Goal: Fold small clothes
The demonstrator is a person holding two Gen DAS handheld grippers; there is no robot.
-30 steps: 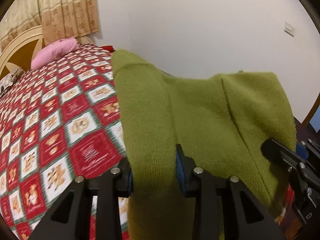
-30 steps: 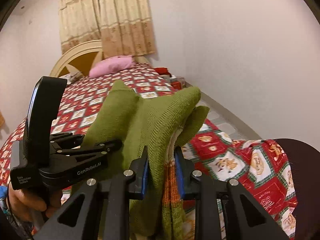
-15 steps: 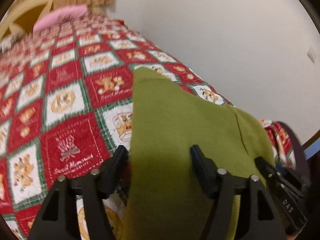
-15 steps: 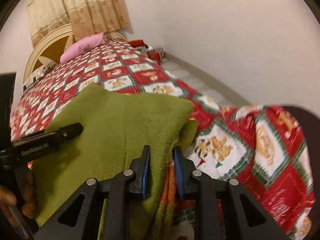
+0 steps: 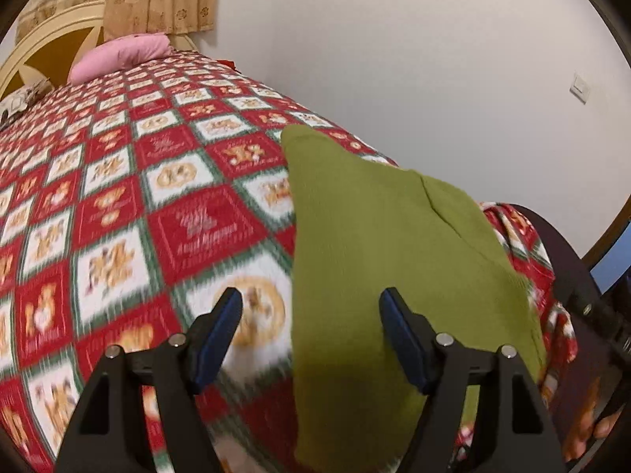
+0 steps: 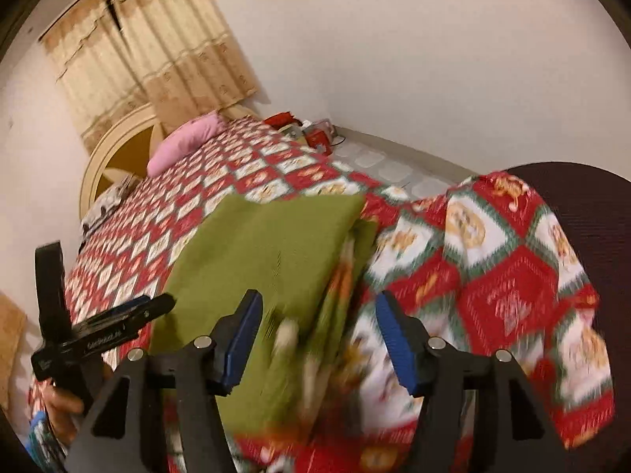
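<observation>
A folded olive-green knitted garment (image 5: 378, 260) lies flat on the red, white and green patterned bedspread (image 5: 138, 205) near the bed's foot corner. My left gripper (image 5: 311, 335) is open, its jaws spread wide just above the garment's near left edge, holding nothing. In the right wrist view the same garment (image 6: 260, 260) shows orange and cream striped trim at its near right edge. My right gripper (image 6: 317, 339) is open above that edge and empty. The left gripper (image 6: 102, 339) also shows at the left of the right wrist view.
A pink pillow (image 5: 122, 53) and a cream headboard (image 5: 43, 39) stand at the bed's far end, below beige curtains (image 6: 150, 63). A white wall runs along the bed's right side. A dark rounded footboard (image 6: 583, 213) is at the near right corner. Red items (image 6: 303, 130) lie on the floor by the wall.
Both grippers lowered the green garment onto the bedspread, then opened and let it go. It now lies flat, folded, where before it hung lifted between the closed jaws.
</observation>
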